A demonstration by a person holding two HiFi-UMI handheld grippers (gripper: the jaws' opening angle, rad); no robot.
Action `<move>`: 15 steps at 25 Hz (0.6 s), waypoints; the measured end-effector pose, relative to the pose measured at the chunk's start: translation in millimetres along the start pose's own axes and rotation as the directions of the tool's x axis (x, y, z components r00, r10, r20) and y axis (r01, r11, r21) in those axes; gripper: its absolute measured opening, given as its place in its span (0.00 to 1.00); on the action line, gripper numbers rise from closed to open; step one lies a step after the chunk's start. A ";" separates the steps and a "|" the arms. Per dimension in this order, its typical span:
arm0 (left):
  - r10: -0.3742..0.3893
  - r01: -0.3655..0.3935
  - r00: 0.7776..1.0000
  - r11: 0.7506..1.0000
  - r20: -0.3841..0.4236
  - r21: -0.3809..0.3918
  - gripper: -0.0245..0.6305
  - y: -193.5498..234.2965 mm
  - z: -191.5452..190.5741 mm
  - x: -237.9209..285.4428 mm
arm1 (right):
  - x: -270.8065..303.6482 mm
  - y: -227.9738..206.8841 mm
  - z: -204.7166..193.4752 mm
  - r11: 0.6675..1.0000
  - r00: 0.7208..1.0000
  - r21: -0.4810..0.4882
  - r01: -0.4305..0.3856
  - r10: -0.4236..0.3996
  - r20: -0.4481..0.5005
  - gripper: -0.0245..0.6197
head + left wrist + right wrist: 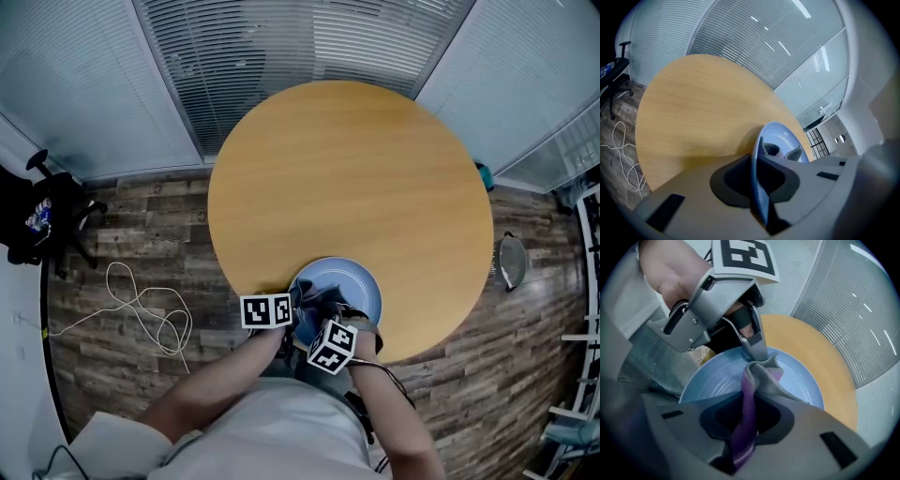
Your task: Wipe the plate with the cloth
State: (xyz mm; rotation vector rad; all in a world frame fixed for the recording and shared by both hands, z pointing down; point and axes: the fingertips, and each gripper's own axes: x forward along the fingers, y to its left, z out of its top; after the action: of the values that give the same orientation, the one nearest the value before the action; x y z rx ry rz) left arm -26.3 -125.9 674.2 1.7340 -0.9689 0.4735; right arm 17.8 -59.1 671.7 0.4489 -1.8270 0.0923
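A pale blue plate [361,286] lies at the near edge of the round wooden table [347,178]. My left gripper [286,317] is shut on the plate's near-left rim [757,187], which runs edge-on between its jaws. In the right gripper view the plate [717,378] fills the middle and the left gripper [757,350] bites its far rim. My right gripper [323,323] is shut on a grey and purple cloth [750,404], whose bunched end rests on the plate's face. The cloth [776,150] also shows as dark folds inside the plate.
Window blinds [309,47] close off the far side. A white cable [141,305] loops over the wooden floor at left, beside a black chair [47,216]. A round pan-like object [511,261] lies on the floor at right.
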 end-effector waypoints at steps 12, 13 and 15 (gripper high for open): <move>0.000 0.000 1.000 1.000 0.002 -0.001 0.09 1.1 -0.1 1.1 | 4.3 37.8 34.3 0.981 0.983 -0.165 -0.104 0.127 0.135 0.13; 0.001 -0.001 1.000 1.000 0.003 0.000 0.09 1.4 -0.4 1.0 | 3.7 39.5 34.7 0.980 0.980 -0.165 -0.111 0.136 0.147 0.13; 0.005 -0.005 1.000 1.000 0.005 0.001 0.09 2.1 -0.6 0.6 | 2.6 42.3 35.1 0.979 0.975 -0.164 -0.121 0.148 0.166 0.13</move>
State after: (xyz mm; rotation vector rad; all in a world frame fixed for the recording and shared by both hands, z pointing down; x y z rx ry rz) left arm -27.5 -125.8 676.2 1.7345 -0.9770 0.4735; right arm -29.4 -30.9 670.4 0.2301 -2.0227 0.0046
